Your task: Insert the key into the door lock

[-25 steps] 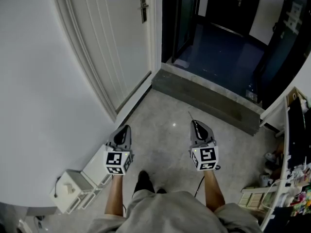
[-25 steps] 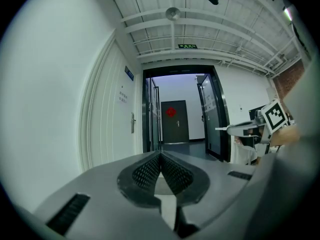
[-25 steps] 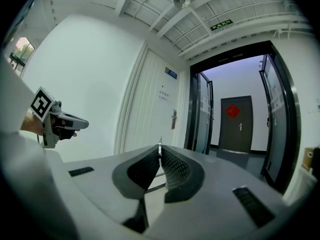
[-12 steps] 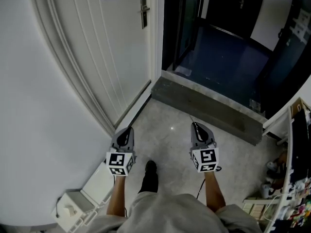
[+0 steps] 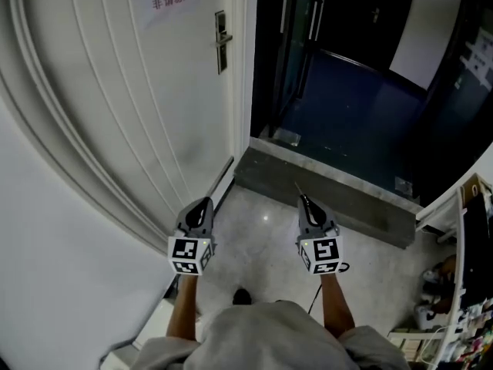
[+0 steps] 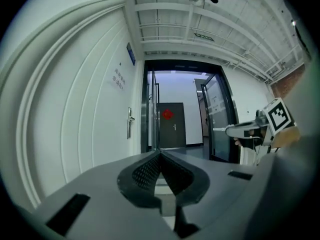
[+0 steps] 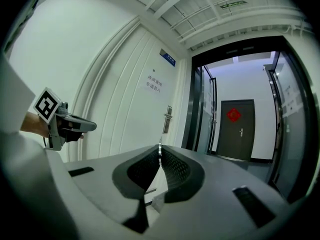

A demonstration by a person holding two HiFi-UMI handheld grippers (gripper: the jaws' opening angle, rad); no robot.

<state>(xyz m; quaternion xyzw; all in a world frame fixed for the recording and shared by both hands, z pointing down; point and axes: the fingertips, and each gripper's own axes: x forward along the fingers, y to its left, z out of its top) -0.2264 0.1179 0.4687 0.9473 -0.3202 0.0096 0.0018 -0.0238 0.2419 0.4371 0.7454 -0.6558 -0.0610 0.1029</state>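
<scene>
– Progress on the lock?
– Hardly any. At left, the white panelled door (image 5: 139, 114) stands well ahead, and its metal lock plate with lever handle (image 5: 221, 41) is untouched.
– And the left hand-held gripper (image 5: 205, 201)?
– Jaws pressed together, nothing between them.
– And the right hand-held gripper (image 5: 301, 198)?
– Clamped on the thin metal key (image 7: 160, 148), blade pointing forward. Approach, alignment and insertion are all left.

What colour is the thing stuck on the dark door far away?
Red. The decoration on the dark door shows best in the right gripper view.
</scene>
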